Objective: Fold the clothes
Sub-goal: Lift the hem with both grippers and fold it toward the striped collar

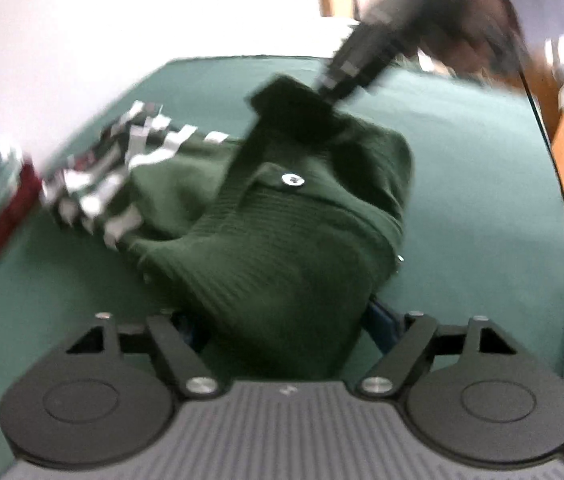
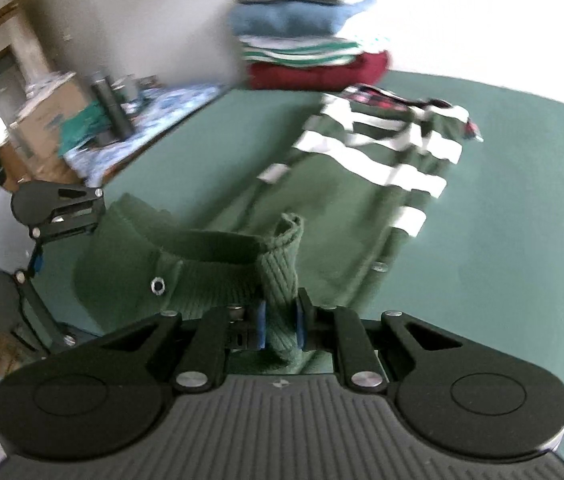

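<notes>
A dark green knit sweater (image 1: pixel 282 232) with white stripes at its far end (image 2: pixel 382 160) lies on the green table cover (image 2: pixel 502 220). In the right wrist view my right gripper (image 2: pixel 280 320) is shut on a ribbed edge of the sweater (image 2: pixel 282 264), which stands up between the blue pads (image 2: pixel 261 322). From the left wrist view that same gripper (image 1: pixel 338 84) is a blur holding a raised corner. My left gripper (image 1: pixel 282 320) has its fingers spread wide, with the sweater bunched between them and hiding the tips. It also shows at the left (image 2: pixel 61 268) beside the sweater's near edge.
A stack of folded clothes (image 2: pixel 306 28) stands at the table's far edge against the wall. Off the far left side are a cardboard box (image 2: pixel 49 120), a dark bottle (image 2: pixel 111 108) and a patterned cloth (image 2: pixel 153 120). A person's hand (image 1: pixel 482 40) holds the right gripper.
</notes>
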The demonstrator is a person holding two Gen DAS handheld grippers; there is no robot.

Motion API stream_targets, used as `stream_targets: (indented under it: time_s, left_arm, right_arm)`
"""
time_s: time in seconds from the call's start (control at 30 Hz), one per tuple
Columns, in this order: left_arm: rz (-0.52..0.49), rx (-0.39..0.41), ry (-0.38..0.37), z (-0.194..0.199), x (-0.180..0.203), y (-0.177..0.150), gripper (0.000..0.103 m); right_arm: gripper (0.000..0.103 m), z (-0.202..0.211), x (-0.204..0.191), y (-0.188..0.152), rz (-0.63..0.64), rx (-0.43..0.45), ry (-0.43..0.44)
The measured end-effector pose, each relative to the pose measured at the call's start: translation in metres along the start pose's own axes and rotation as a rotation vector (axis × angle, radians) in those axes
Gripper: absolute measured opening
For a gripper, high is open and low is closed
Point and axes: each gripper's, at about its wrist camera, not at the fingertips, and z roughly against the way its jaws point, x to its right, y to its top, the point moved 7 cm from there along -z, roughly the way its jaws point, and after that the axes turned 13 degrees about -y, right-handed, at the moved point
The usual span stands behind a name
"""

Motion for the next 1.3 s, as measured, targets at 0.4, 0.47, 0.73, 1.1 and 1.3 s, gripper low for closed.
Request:
stream_targets:
  time_s: [0.4, 0.47, 0.73, 1.1, 1.3]
  left_arm:
    - [0.183, 0.039, -0.140, -0.011, -0.020, -0.008, 0.066]
    - [0.210, 0.046, -0.159, -0.012, -0.023, -0.009, 0.067]
    - [0.262, 0.060, -0.180, -0.012, -0.030, -0.010, 0.060]
    - [0.340, 0.283, -0.056, 0.063, -0.041, 0.015, 0.060]
    - [0.338, 0.199, 0.065, 0.000, -0.048, 0.021, 0.063]
  right_arm:
    - [0.015, -0.022, 0.026, -0.003, -0.280, 0.050, 0.068]
    - [0.014, -0.024, 0.024, 0.003, -0.290, 0.060, 0.057]
    - [0.030, -0.034, 0.041, -0.005, -0.413, 0.040, -0.004]
    - [0.036, 0.019, 0.027, -0.026, -0.373, 0.082, -0.055]
    - [0.026, 0.004, 0.003, -0.035, -0.242, 0.043, -0.208]
